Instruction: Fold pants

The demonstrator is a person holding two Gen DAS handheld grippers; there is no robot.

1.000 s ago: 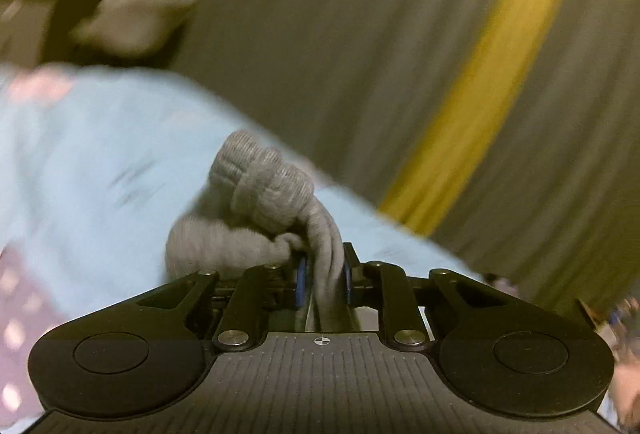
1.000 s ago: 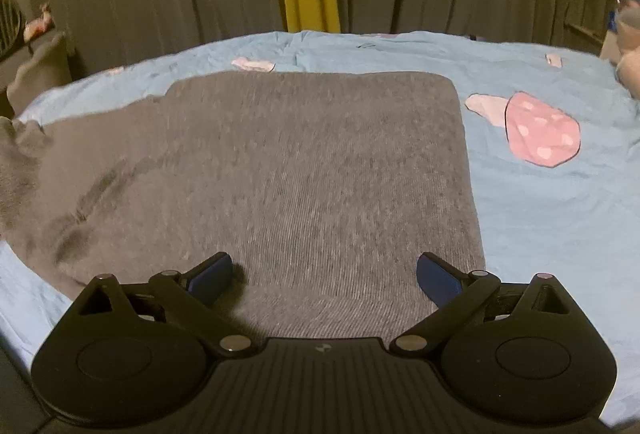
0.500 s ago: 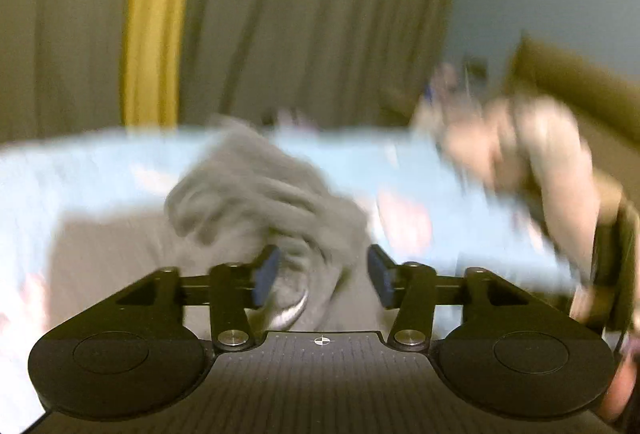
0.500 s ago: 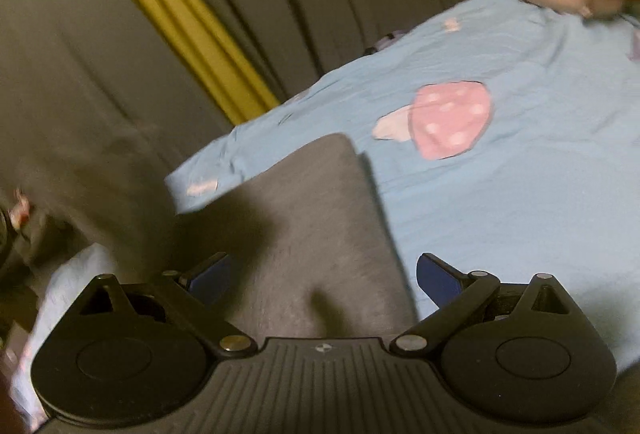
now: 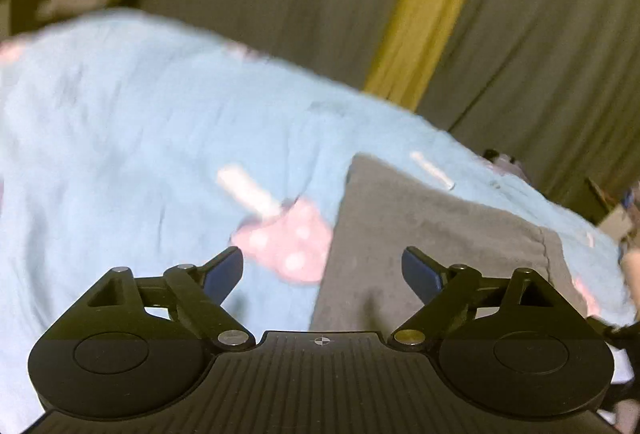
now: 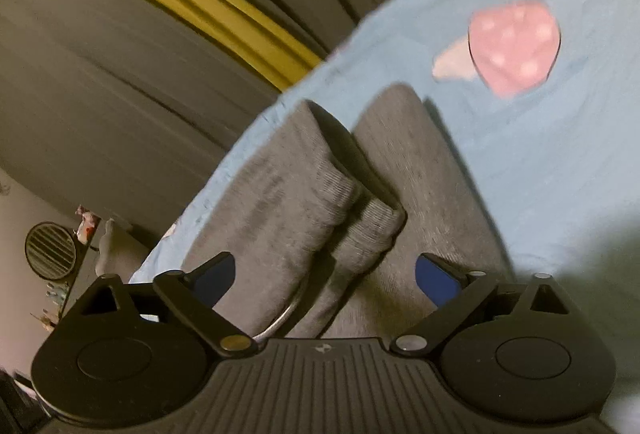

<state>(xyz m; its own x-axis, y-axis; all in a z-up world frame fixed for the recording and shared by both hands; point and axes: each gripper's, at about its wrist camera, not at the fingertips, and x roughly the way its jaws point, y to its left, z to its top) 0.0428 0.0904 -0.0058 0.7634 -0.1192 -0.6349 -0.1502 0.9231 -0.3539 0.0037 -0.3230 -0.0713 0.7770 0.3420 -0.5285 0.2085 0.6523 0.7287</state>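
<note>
Risk sits with the loose leg cuffs [image 6: 360,222] of the grey pants [image 5: 432,234], which lie on the blue bed sheet [image 5: 140,122] right of the pink mushroom print [image 5: 286,246]; nothing pins them, so we judge a careless next grab could drag the fold open. Our left tool [image 5: 322,270], which a second ago clenched a bunch of the fabric, has just been opening and holds nothing, while the right tool [image 6: 324,276], spread wide and empty, has closed slightly and rolled over the cuffs.

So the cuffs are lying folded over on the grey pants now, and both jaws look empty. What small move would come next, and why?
Probably bring the right gripper down onto the ribbed cuffs and pinch them, ready for another fold. Its jaws stand open just above the grey pants, and the cuffs lie loose and a little crooked. The left gripper, whose jaws have just been opening, holds nothing and straddles the pants' edge on the blue bedsheet.
</note>
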